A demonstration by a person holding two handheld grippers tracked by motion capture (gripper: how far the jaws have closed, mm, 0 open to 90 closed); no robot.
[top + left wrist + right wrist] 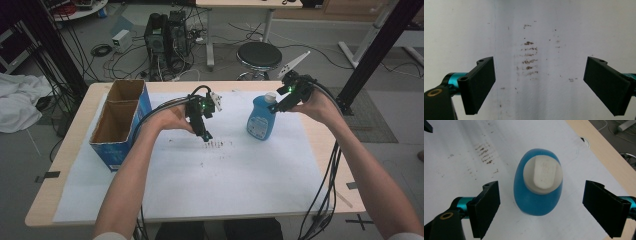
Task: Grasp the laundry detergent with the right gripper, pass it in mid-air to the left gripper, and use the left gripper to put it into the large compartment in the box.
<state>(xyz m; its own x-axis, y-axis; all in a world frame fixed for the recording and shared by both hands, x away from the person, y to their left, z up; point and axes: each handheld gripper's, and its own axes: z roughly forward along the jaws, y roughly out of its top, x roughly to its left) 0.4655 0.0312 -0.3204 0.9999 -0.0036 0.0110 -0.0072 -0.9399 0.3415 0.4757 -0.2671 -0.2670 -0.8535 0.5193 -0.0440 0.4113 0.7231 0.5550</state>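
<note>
Bottle: a blue bottle (261, 120) with a white cap (543, 174) stood upright on the white sheet (240, 175), at about two o'clock from the table's middle in the high view; in the right gripper view it was seen from above, centred between the two black jaws, touching neither.

Right gripper: the right gripper (276, 106) hung just above and at three o'clock of the bottle's cap in the high view; its jaws stood wide apart with the bottle in the gap and nothing clamped; in its own view (541, 207) bare sheet showed on both sides of the bottle.

Left gripper: the left gripper (205, 134) pointed down over the sheet near the table's middle, at nine o'clock from the bottle and well apart from it; its jaws were spread wide and empty; its own view (539, 85) looked straight onto the sheet.

Stains: a patch of brown smears (529, 60) lay on the sheet directly below the left gripper; in the high view (216, 144) they sat just at four o'clock of its tips.

Box: an open cardboard box (120, 120) with blue sides stood at nine o'clock on the table (75, 130), beside the left forearm.
</note>
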